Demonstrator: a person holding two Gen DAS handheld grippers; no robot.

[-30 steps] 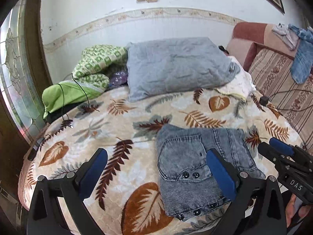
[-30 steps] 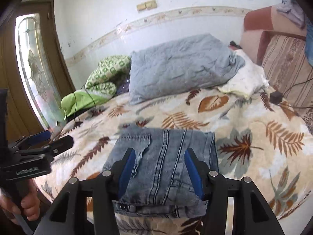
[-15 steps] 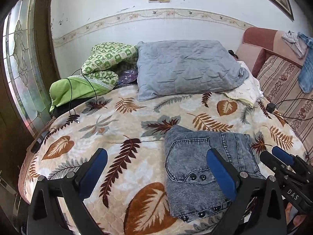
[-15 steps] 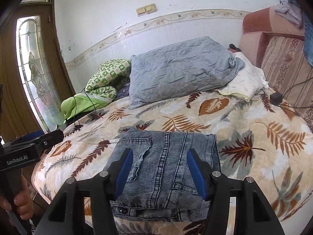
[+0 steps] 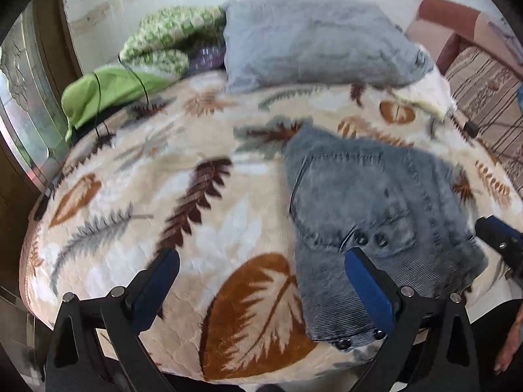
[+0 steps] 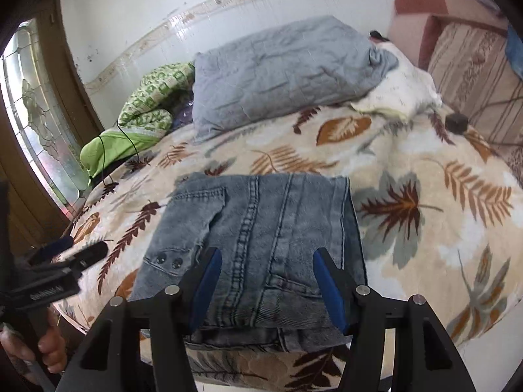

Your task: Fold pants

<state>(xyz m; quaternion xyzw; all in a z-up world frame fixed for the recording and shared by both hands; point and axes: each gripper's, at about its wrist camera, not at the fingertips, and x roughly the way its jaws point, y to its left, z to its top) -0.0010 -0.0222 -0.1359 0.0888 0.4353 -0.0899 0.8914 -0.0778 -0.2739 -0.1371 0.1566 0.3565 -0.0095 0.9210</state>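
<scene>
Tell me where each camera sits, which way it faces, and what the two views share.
Left wrist: rides the open left gripper, facing across the bed; folded jeans lie ahead-right, right gripper at the edge.
Right wrist: rides the open right gripper, directly over the jeans; left gripper and hand at left.
Shared: jeans, grey pillow.

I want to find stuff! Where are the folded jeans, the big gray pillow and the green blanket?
folded jeans (image 6: 261, 228), right wrist view, on the middle seam.
gray pillow (image 6: 281, 68), right wrist view, on its middle.
green blanket (image 6: 147, 104), right wrist view, on the patterned bundle.
</scene>
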